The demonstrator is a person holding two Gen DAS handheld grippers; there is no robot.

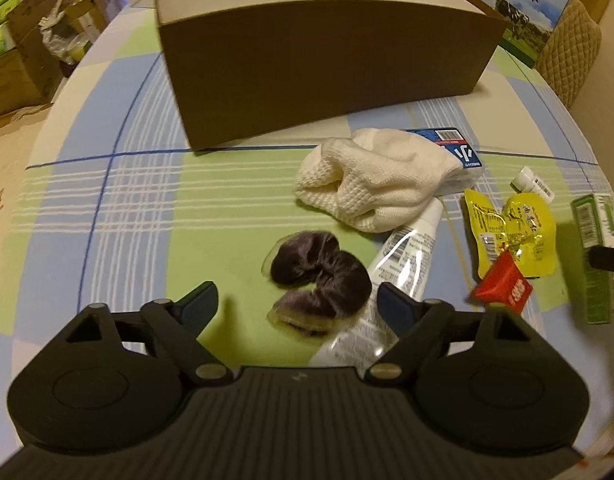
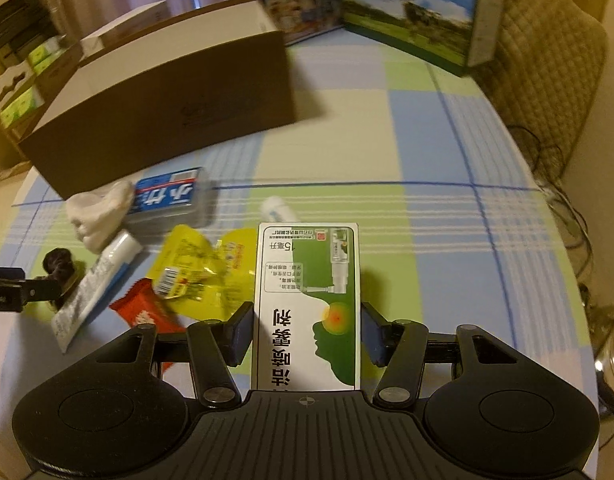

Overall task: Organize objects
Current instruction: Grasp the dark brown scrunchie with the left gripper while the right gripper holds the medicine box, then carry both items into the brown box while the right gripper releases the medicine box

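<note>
My left gripper (image 1: 297,300) is open, its fingers either side of a dark purple scrunchie (image 1: 319,276) lying on the checked tablecloth. A white tube (image 1: 403,264) lies beside it, under the right finger. My right gripper (image 2: 307,330) has its fingers against both sides of a green-and-white spray medicine box (image 2: 307,300), which also shows in the left wrist view (image 1: 595,256). A brown cardboard box (image 1: 319,64), open at the top, stands at the back; it shows in the right wrist view (image 2: 163,108) too.
A white sock (image 1: 375,176) lies on a blue tissue pack (image 1: 459,148). Yellow snack pouches (image 1: 511,236), a red packet (image 1: 503,288) and a small white bottle (image 1: 533,184) lie between the grippers. Milk cartons (image 2: 411,8) and a quilted chair (image 2: 547,60) stand behind.
</note>
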